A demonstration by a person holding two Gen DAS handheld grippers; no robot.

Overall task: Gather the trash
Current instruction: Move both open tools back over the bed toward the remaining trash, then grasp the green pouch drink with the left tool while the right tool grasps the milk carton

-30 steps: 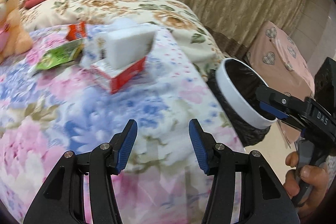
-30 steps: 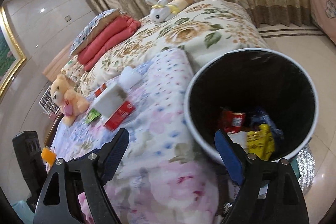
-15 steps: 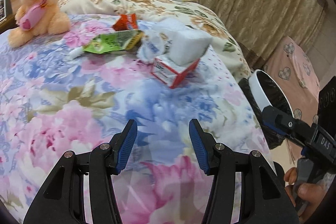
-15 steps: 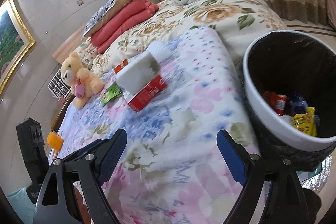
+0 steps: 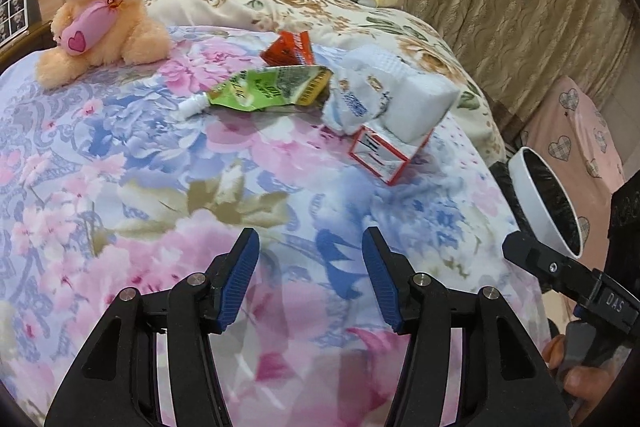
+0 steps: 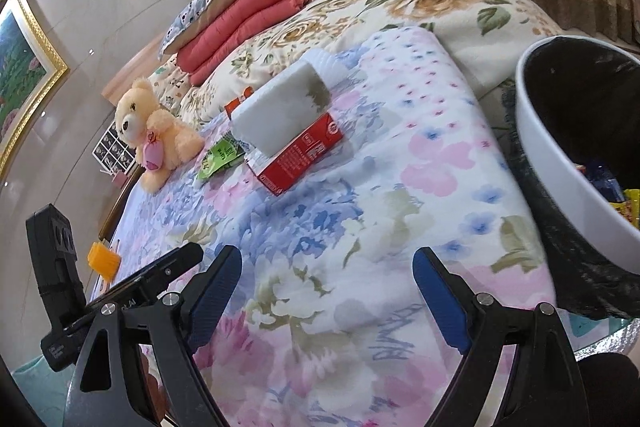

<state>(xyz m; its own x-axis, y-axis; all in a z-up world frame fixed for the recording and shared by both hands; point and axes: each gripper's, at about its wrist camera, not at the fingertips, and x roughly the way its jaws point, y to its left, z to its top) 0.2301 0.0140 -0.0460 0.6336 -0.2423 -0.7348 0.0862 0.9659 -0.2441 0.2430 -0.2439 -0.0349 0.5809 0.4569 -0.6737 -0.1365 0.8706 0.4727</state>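
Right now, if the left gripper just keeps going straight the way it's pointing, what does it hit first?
Most likely the flowered bedspread itself: the left gripper, open and empty, angles down at bare fabric. The red carton and green wrapper lie farther up the bed, though depth is hard to judge.

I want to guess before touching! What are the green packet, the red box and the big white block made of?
Green packet: probably thin plastic film, shiny and crinkled flat, with a small white spout. Red box: looks like printed cardboard, with sharp folded edges. White block: seems like soft foam or sponge, matte with a fuzzy, stained end, though I can't be sure.
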